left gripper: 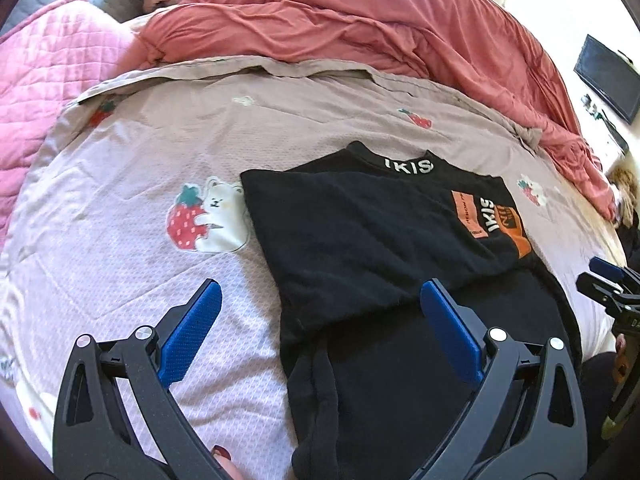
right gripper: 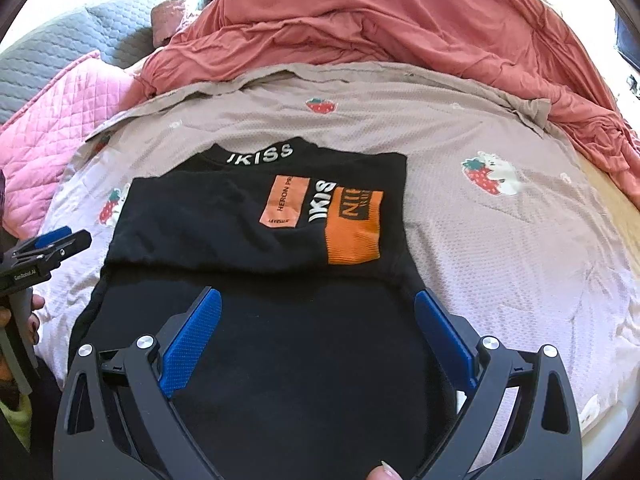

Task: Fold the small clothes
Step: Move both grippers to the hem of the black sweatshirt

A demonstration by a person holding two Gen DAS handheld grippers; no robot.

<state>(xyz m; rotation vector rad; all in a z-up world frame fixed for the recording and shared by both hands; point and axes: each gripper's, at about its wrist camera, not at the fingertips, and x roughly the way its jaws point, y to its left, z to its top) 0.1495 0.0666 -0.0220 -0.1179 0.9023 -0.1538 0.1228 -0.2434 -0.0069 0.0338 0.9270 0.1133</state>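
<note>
A small black top (left gripper: 360, 232) (right gripper: 224, 224) with white lettering on its collar and orange patches on the chest lies flat on the bed, its lower part folded up over the chest. My left gripper (left gripper: 320, 292) hangs open above the top's left edge, nothing between its blue pads (left gripper: 192, 332). My right gripper (right gripper: 316, 300) hangs open over the top's near half, also holding nothing. Each gripper shows at the edge of the other's view: the right gripper (left gripper: 608, 280) and the left gripper (right gripper: 52, 244).
The bed is covered by a pale mauve sheet (left gripper: 140, 160) (right gripper: 500, 248) printed with strawberries and bears. A rumpled red duvet (left gripper: 360, 24) (right gripper: 380, 20) lies along the far side, a pink quilted pillow (left gripper: 48, 80) at the far left. A dark screen (left gripper: 608, 76) hangs on the right wall.
</note>
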